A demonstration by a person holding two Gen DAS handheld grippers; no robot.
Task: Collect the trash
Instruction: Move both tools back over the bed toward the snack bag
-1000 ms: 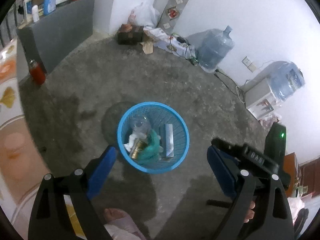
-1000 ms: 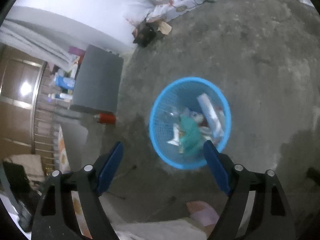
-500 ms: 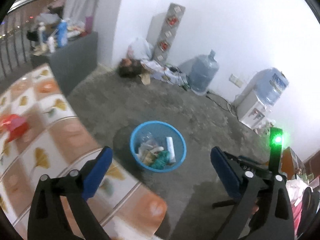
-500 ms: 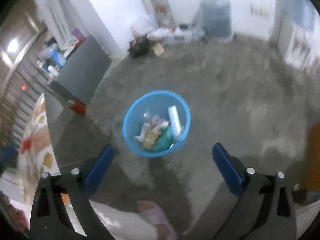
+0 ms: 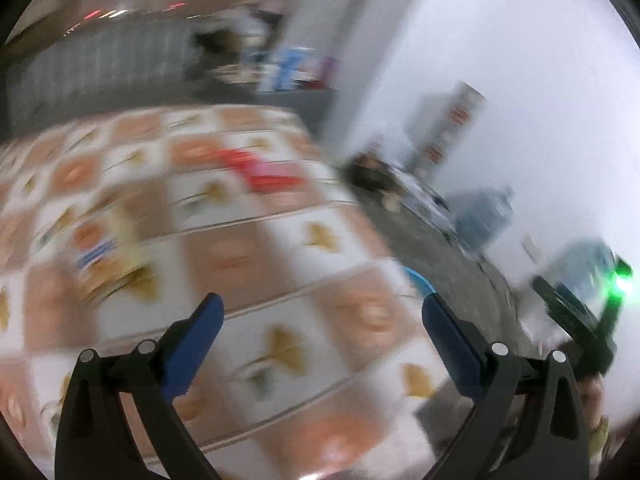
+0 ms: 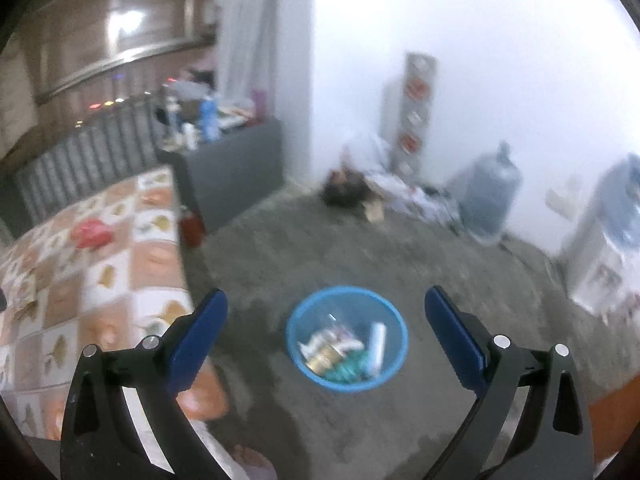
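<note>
Both claws are seen with their jaws spread wide and nothing held between them. Over a patterned tablecloth [image 5: 280,264] the left gripper [image 5: 320,312] is held, its blue fingers [image 5: 192,340] framing blurred squares of orange and white with yellow leaf prints. Above the grey floor [image 6: 460,280] the right gripper [image 6: 326,308] is held, with the blue basket [image 6: 394,334] lying on the floor between and beyond its fingers [image 6: 198,336].

Inside the basket, collected trash is seen: a white tube [image 6: 377,346] against the right wall, a brown can-like item [image 6: 325,358] and something green [image 6: 348,368] at the bottom, with pale scraps above them. In the left wrist view only a sliver of the basket rim [image 5: 420,282] is shown past the table's edge.

On the tablecloth a red piece of trash [image 6: 90,234] is found well back from the right gripper; in the left wrist view it is smeared by blur [image 5: 264,170]. A blue and yellow wrapper-like patch [image 5: 100,256] is also made out on the cloth, though its kind cannot be told.

Beside the table's far corner a red bottle [image 6: 191,226] is stood on the floor against a grey cabinet [image 6: 236,168], whose top is crowded with bottles. Against the white wall a large water jug [image 6: 490,196] is set, with a heap of bags and papers [image 6: 376,184] to its left and a water dispenser [image 6: 608,240] to its right.
</note>
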